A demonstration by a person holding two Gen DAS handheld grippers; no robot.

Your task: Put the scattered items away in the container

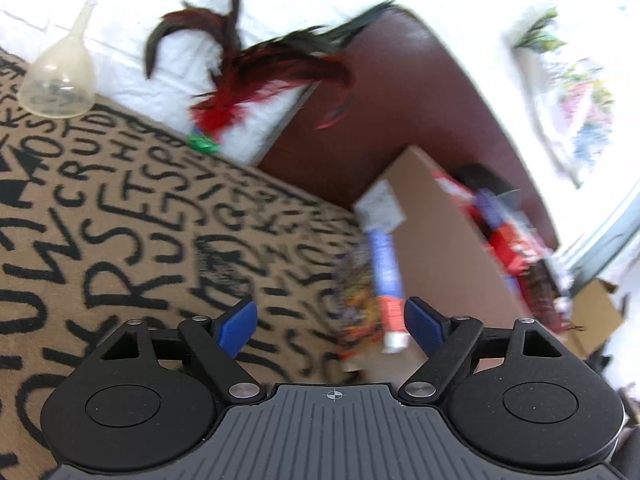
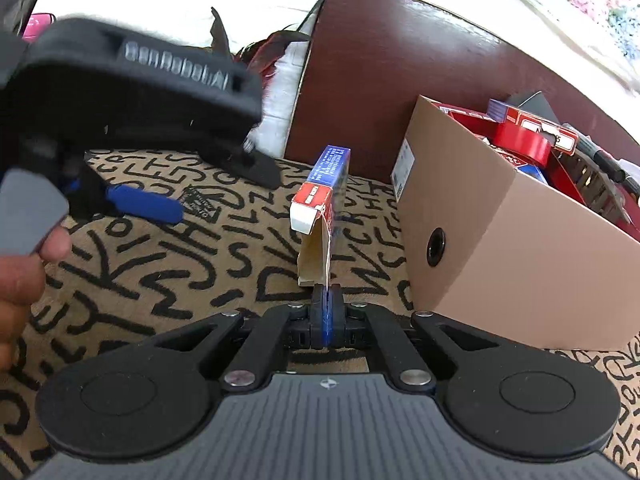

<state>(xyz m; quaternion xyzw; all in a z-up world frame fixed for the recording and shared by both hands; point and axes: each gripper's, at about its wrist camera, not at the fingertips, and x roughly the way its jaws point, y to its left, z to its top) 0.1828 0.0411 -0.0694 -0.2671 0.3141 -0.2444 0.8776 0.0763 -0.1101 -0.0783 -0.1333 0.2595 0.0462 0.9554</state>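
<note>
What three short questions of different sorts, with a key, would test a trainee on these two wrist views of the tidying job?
1. True or false: the right claw is shut on the open flap of the red and blue carton.
2. Which is open and empty? A) left claw B) right claw
3. Fill in: the clear funnel stands on the ____ mat, not in the cardboard box.

Key: 1 true; 2 A; 3 lettered.
</note>
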